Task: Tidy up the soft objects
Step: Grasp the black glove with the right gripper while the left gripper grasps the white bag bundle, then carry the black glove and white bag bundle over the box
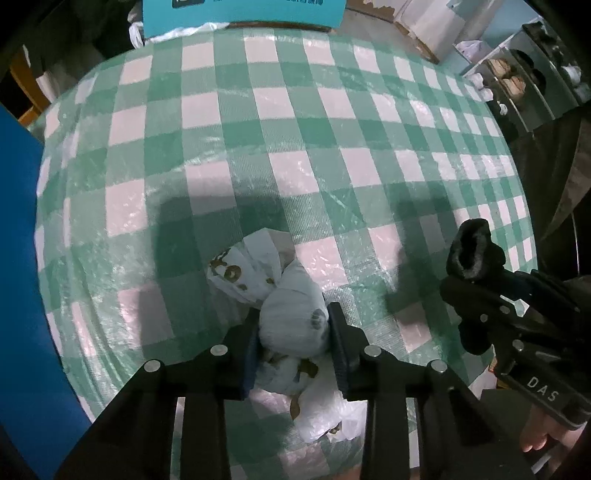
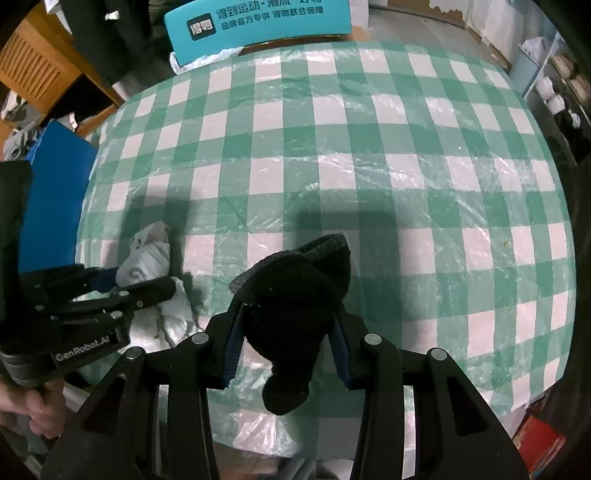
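A white rolled cloth bundle (image 1: 291,321) with brown and grey prints lies on the green-and-white checked table (image 1: 295,147). My left gripper (image 1: 293,314) points down at it, and both blue pads press on its rounded middle. More of the white fabric trails out below the jaws. In the right wrist view the same bundle (image 2: 147,258) shows at the left, held by the left gripper (image 2: 136,280). My right gripper (image 2: 290,308) is shut on a black knit sock (image 2: 291,317), held above the table (image 2: 369,147). From the left wrist, this sock (image 1: 471,254) sticks up from the right gripper (image 1: 476,288).
A turquoise box (image 2: 258,26) stands at the table's far edge. A blue box (image 1: 18,258) flanks the left side. Shelves with shoes (image 1: 517,81) are at the far right, wooden furniture (image 2: 40,70) at the far left. A hand (image 2: 33,402) grips the left tool.
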`<state>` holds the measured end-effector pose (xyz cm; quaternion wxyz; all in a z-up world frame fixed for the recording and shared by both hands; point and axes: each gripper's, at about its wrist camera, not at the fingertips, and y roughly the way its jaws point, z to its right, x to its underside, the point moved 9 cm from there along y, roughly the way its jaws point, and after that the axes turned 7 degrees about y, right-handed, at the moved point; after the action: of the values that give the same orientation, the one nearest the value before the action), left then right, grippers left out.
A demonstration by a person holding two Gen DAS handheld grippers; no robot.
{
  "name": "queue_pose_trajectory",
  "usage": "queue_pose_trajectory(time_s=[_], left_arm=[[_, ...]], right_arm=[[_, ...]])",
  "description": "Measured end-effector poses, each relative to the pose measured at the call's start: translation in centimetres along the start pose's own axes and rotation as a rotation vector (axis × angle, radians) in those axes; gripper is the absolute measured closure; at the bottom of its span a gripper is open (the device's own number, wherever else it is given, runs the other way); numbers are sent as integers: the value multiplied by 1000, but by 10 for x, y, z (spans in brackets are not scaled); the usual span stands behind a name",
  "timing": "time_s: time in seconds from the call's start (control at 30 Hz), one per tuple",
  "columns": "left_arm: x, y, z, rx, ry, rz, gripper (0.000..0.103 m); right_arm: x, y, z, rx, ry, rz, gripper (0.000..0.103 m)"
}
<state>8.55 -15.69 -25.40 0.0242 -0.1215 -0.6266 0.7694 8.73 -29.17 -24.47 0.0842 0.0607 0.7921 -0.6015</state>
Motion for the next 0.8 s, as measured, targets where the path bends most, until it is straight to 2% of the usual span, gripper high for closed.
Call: queue_pose_trajectory(time_s=[0.3, 0.8], left_arm=[[-3, -24, -10, -35, 29, 59, 71], [-5, -75, -16, -193, 132, 178, 71]], right_arm=[[-6, -14, -16, 24, -57, 44, 62], [-17, -50, -44, 20, -122, 121, 62]])
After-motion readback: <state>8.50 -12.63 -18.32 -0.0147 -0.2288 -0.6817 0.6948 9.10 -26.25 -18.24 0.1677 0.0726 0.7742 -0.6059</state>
